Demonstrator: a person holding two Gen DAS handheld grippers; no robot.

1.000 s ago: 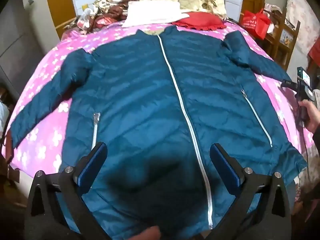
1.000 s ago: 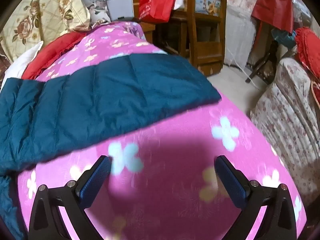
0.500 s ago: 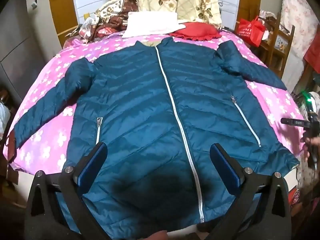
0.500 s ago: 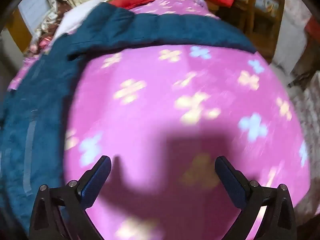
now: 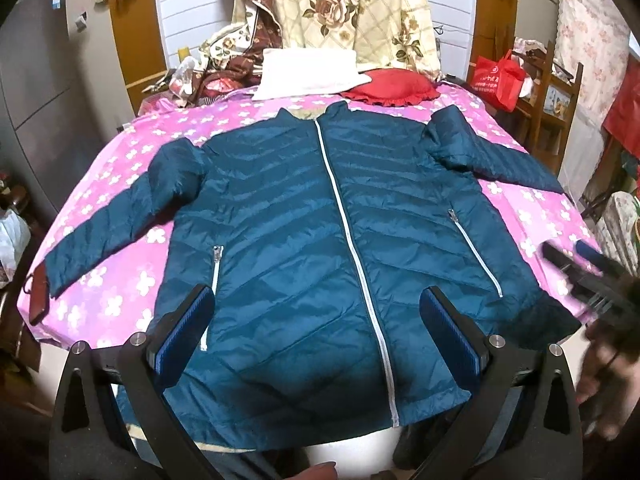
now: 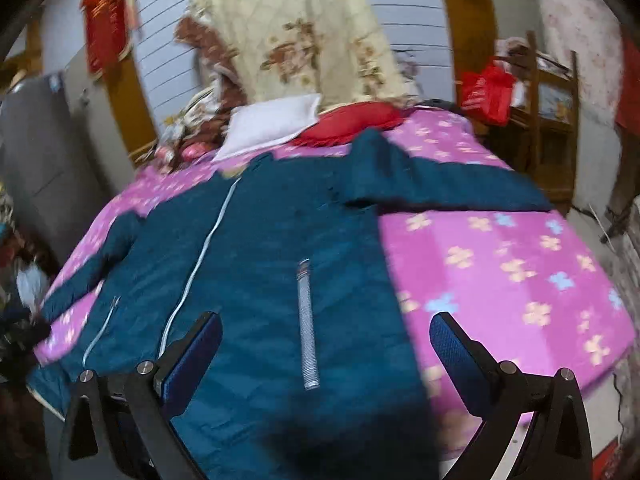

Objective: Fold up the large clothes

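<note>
**Still laid out, nothing folded**

Spread flat, front up and zipped, on the bed point(image 5: 532, 208): the jacket point(image 5: 304, 232), sleeves out. Hovering at the hem, released and empty: left tool point(image 5: 316, 340) and right tool point(image 6: 326, 354) (blurred view). Next, probably: pinching a sleeve and carrying it across.

Teal jacket point(image 5: 304, 240), pink flowered bedspread point(image 5: 120, 184)
</note>
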